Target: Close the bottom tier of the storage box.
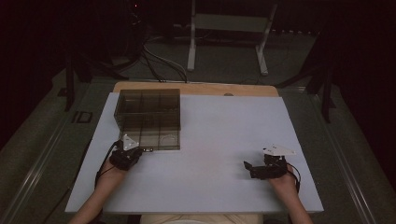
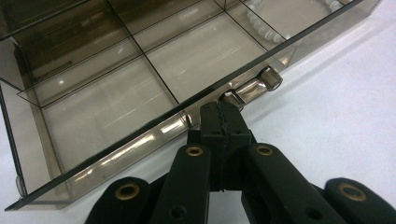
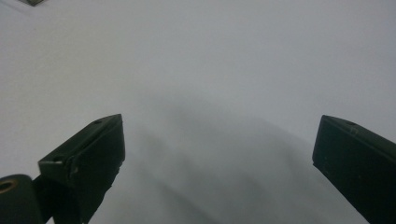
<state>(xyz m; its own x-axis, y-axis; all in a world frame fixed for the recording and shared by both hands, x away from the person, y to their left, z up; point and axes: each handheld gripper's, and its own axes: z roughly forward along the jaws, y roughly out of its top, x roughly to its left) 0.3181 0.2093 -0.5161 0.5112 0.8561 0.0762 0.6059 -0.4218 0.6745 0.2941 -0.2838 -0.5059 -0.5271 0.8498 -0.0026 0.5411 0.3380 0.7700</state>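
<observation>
From the high view, the smoky compartment box lies open on the white table; your left gripper sits at its near edge, and your right gripper rests well apart from the box.

Left gripper view: your jaws are pressed together, tips at the box's clasp; whether they pinch it, you cannot tell.

Right gripper view: your jaws stand wide, holding nothing.

Black left gripper, brass-ringed screws, grey plates, trailing black cables
</observation>
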